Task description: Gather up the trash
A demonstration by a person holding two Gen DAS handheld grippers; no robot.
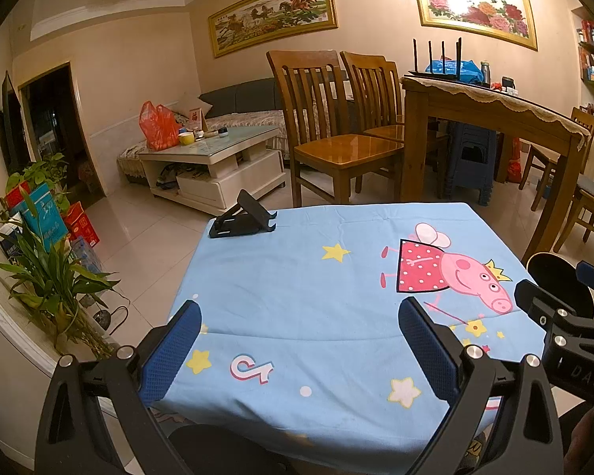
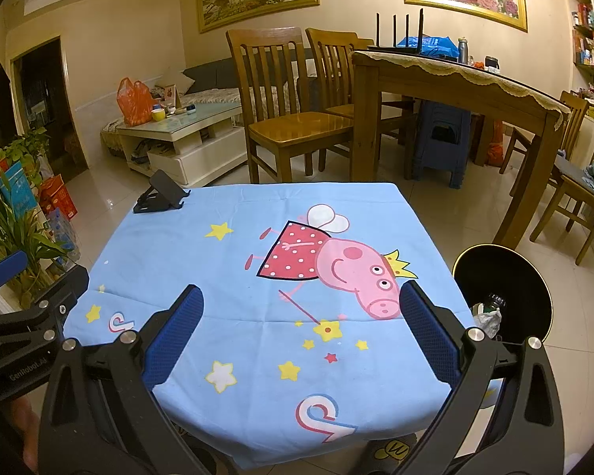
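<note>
Both the left tool point(image 1: 299, 350) and right tool point(image 2: 301, 336) gape wide and empty over the blue cartoon-print bench point(image 2: 233, 261), while the trash, crumpled white paper point(image 2: 489, 318) that looks light, soft and pinchable anywhere, lies in the round black bin point(image 2: 534, 277) at lower right.

The left tool point(image 1: 301, 350) hovers, fingers spread wide, over the blue cartoon tablecloth point(image 1: 297, 289), gripping nothing.

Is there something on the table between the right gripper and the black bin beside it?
Nothing visible. The right gripper is open and empty; the bin stands past the table's right edge.
</note>
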